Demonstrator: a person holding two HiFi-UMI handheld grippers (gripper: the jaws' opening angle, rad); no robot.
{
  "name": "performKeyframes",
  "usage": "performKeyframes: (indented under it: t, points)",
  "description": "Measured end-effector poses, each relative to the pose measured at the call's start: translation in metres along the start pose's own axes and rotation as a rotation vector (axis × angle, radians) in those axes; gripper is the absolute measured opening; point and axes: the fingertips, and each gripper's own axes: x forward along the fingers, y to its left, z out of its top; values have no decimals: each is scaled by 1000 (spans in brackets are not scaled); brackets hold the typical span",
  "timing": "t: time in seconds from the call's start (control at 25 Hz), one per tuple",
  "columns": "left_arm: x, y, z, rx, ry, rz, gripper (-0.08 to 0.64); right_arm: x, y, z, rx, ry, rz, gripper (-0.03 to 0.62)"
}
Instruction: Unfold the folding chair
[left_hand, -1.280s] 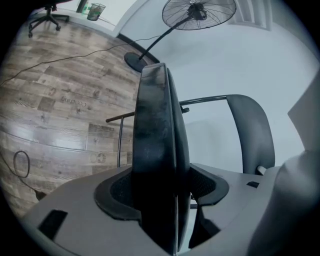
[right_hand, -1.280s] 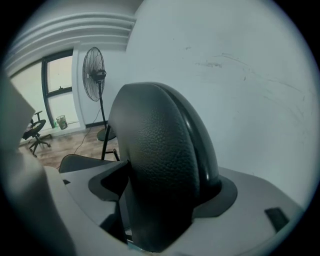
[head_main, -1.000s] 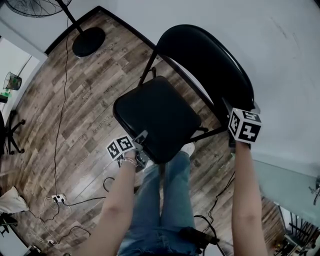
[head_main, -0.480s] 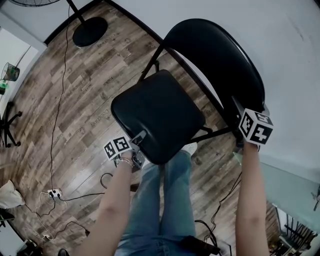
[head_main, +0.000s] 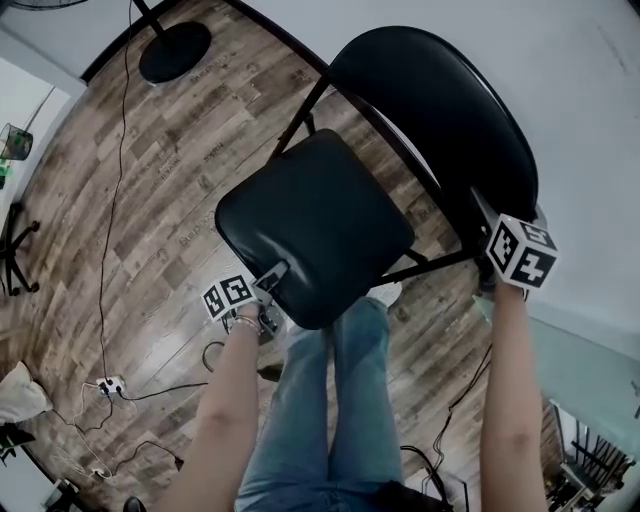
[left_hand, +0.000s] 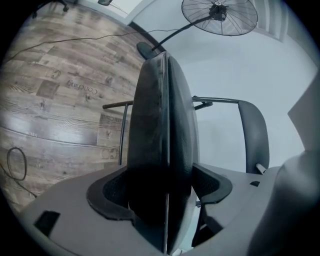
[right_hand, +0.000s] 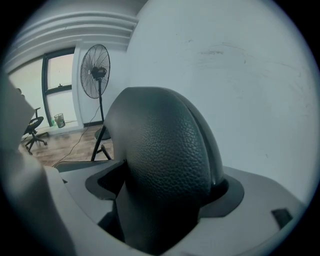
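A black folding chair stands on the wood floor, its seat (head_main: 315, 225) nearly flat and its curved backrest (head_main: 440, 110) toward the wall. My left gripper (head_main: 270, 280) is at the seat's near front corner. In the left gripper view the seat edge (left_hand: 165, 125) runs between the jaws of my left gripper (left_hand: 162, 187); they have just been opening slightly, and both pads still touch it. My right gripper (head_main: 484, 218) is shut on the backrest's right end, where the padded backrest (right_hand: 165, 145) fills the gap between the jaws of my right gripper (right_hand: 165, 190).
A standing fan's round base (head_main: 175, 52) sits at the far left, and its head (left_hand: 220, 15) shows in the left gripper view. Cables (head_main: 110, 250) and a power strip (head_main: 108, 385) lie on the floor. The person's legs (head_main: 320, 400) are just behind the seat. A white wall (head_main: 580, 100) is behind the chair.
The seat has swung down flatter and away from the backrest. Both grippers have sunk with the chair; the left one has also drifted a little left.
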Motion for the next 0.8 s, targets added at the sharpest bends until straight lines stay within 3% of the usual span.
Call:
performKeyframes:
  t: [0.52, 0.8]
  points:
    - [-6, 55, -2, -13, 40, 75, 362, 0, 23, -22, 6, 11, -4, 446]
    - [1, 61, 2, -4, 46, 80, 365, 4, 24, -25, -4, -8, -12, 453]
